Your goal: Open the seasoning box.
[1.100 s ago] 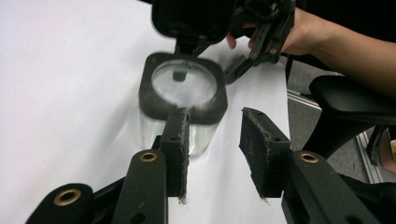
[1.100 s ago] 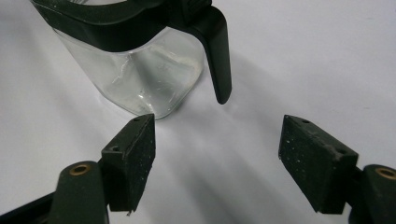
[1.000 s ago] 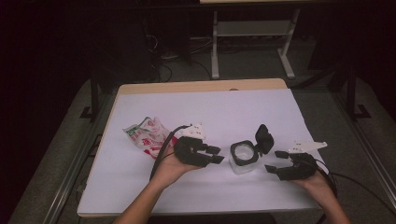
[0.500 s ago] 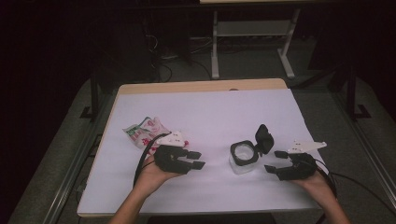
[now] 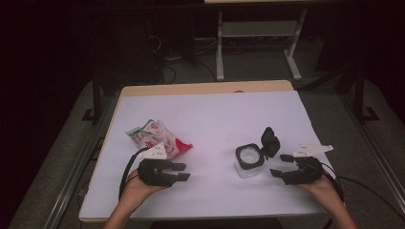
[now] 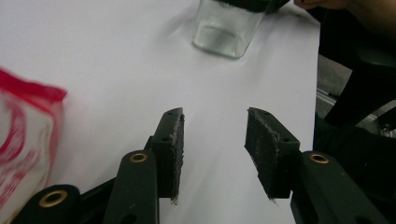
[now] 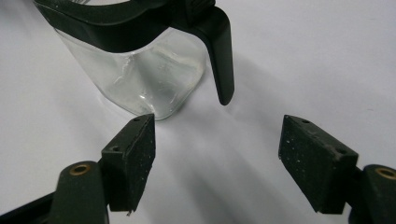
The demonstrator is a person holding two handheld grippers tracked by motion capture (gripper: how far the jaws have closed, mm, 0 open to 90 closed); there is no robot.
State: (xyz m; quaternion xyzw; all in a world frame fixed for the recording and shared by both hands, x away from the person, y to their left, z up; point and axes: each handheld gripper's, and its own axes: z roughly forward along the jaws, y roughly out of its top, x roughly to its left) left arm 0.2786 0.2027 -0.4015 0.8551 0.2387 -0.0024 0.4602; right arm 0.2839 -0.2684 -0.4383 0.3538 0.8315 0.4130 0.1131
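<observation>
Resting low over the white table surface, the left gripper sits in the person's left hand near the front left of the table, its two black jaws spread apart with nothing between them. In the left gripper view the dark rubber pads face each other across bare white surface, and the red-and-white printed plastic snack bag lies just to their left, apart from them. From above, that bag lies crumpled just behind the left gripper, its red edge close to the grey three-cornered plate on top of the tool.

The small clear square glass jar with a black rim stands upright on the table right of centre, between the two grippers and much nearer the right one. Its black hinged lid is flipped open and stands up at the jar's far right side. In the left gripper view the jar's clear base shows well ahead of the jaws.

The right gripper, held in the person's right hand, points toward the jar from the right. Its jaws are wide apart and hold nothing. In the right gripper view the jar stands just beyond the left pad, not touching it, with the black lid hanging down beside the glass.
</observation>
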